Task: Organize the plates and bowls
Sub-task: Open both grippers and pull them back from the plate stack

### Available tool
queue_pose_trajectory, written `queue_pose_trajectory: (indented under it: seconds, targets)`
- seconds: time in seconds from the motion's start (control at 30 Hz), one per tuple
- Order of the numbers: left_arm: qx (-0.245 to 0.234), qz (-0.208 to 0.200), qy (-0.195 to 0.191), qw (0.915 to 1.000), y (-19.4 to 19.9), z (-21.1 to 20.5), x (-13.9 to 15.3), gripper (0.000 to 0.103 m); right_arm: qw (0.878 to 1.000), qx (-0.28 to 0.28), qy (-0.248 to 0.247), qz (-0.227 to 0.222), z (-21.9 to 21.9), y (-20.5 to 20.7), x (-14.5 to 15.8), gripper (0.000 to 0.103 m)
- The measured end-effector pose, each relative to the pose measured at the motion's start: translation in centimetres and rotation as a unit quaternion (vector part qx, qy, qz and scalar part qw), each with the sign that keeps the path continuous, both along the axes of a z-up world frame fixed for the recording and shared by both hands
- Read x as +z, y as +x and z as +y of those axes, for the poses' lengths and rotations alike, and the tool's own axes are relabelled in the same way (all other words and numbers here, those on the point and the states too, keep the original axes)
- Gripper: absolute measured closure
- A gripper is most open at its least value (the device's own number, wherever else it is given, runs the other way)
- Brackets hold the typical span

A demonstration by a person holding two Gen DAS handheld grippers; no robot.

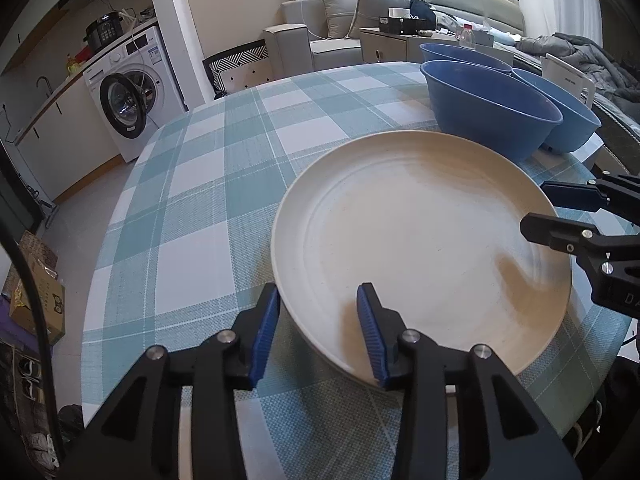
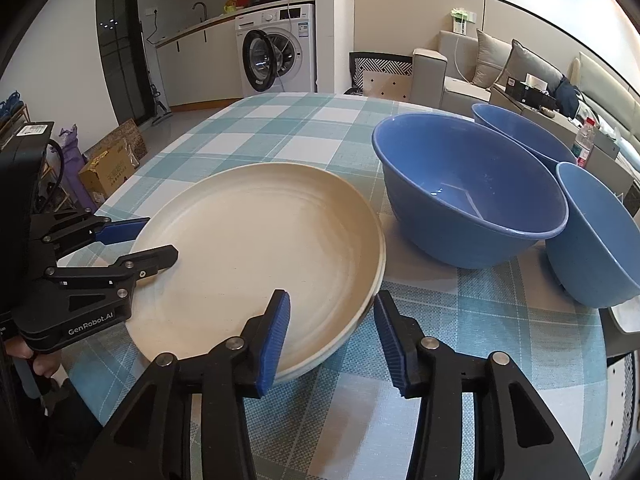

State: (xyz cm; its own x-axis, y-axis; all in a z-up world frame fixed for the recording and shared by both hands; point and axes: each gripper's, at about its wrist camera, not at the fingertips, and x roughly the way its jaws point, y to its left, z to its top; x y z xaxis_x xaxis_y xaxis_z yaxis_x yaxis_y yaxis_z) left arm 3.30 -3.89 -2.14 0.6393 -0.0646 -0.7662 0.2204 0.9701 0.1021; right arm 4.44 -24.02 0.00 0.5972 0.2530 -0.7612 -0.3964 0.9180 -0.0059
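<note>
Here both grippers straddle opposite edges of the cream plate, which sits on the checked tabletop just beside the nearest blue bowl. The left gripper has one finger outside the rim and one over the plate's inside, with a clear gap on both sides, so its fingers are released and press on nothing. The right gripper stands the same way at the far edge: rim between the fingers, pads apart from it. In the right wrist view a second rim line shows under the top plate, so this looks like a stack of plates rather than a single one.

Two more blue bowls, one behind and one to the right, stand apart from each other, unstacked.

My reading is that the plate has been set down and let go, so the plate step looks finished. The next move likely calls for drawing both grippers back clear of the rim without nudging it, then going to a bowl, taking its wall between the fingers, and nesting it in another.
</note>
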Motion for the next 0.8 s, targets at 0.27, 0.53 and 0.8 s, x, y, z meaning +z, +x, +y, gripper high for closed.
queue_pose_trajectory:
  seconds: [0.27, 0.53, 0.8]
  targets:
    - [-0.005, 0.001, -0.013, 0.9999, 0.0, 0.0, 0.1, 0.048, 1.000, -0.001, 0.005, -0.002, -0.2, -0.1, 0.2, 0.040]
    - [0.006, 0.001, -0.040, 0.9992, 0.1, 0.7, 0.6, 0.033, 1.000, -0.007, 0.023, -0.014, -1.1, -0.1, 1.2, 0.014]
    - [0.001, -0.016, -0.084, 0.9964, -0.2, 1.3, 1.9, 0.004, 0.999, -0.002, 0.037, -0.027, -1.5, -0.5, 2.1, 0.003]
